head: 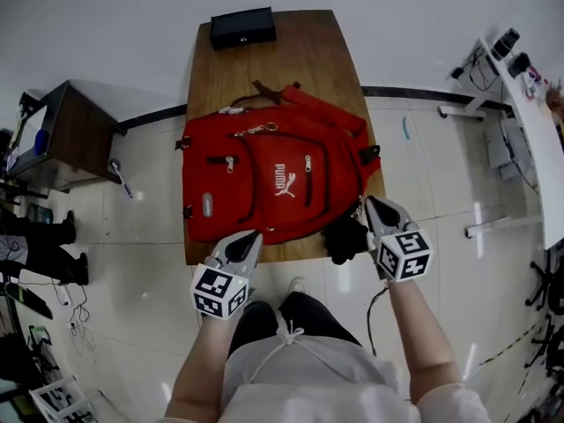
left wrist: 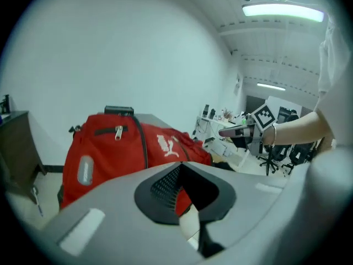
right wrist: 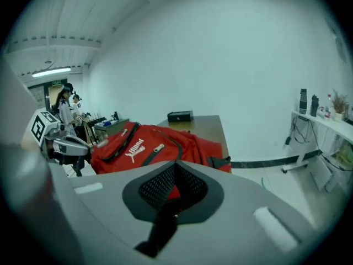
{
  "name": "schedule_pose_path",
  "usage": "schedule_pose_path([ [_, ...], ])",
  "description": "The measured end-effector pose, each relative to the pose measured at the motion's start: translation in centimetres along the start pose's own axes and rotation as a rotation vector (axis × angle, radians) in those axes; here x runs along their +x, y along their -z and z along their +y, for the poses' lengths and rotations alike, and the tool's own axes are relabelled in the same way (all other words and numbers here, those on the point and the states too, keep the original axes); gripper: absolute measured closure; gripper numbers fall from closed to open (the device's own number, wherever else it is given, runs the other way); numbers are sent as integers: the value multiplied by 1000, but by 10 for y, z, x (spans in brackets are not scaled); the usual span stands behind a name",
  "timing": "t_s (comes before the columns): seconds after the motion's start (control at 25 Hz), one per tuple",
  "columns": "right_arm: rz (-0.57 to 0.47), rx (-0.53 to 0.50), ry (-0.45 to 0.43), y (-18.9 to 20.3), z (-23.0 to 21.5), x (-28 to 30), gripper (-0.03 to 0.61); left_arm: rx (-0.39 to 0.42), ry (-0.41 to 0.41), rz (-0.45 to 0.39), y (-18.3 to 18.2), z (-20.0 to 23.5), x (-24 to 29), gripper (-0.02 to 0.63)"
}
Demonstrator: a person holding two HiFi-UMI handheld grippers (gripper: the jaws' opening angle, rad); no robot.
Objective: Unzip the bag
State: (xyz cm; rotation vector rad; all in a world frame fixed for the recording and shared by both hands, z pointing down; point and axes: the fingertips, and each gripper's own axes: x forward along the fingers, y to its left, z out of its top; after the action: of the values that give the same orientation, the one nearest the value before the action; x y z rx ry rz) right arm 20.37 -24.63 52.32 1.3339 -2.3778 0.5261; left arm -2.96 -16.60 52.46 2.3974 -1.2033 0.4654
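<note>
The red backpack [head: 264, 183] lies flat on the tabletop [head: 308, 51], its zips apparently closed. The left tongs [head: 254, 235] and right tongs [head: 371, 202] hover at its near edge, both together and empty. The task looks unstarted; next, 1 must reach and clamp a zip pull [head: 261, 129].

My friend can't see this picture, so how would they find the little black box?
Find the long wooden table with the red backpack lying on it. Look past the backpack to the table's far end, toward the left corner: the black box sits there. It is black and boxy, standing apart from the soft red backpack.
</note>
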Motion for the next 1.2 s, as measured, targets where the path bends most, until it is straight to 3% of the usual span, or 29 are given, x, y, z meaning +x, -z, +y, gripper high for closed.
schedule_pose_path([
  [0.24, -193, -135, -72, -48, 78, -46, 571, 105, -34, -219, -69, -25, -57, 607],
  [0.36, -272, -159, -92, -53, 114, -73, 571, 174, -46, -303, -80, -44, -87, 607],
  [0.52, -321, -139, -164, -42, 166, -109, 571, 197, -47, -395, -78, -67, -134, 607],
  [0.88, -373, -253, -204, -4, 279, -198, 572, 230, -35, -423, -25, -110, -240, 607],
  [1.2, -392, -252, -220, 32, 342, -256, 571, 231, 9, -436, 19, -165, -299, 607],
])
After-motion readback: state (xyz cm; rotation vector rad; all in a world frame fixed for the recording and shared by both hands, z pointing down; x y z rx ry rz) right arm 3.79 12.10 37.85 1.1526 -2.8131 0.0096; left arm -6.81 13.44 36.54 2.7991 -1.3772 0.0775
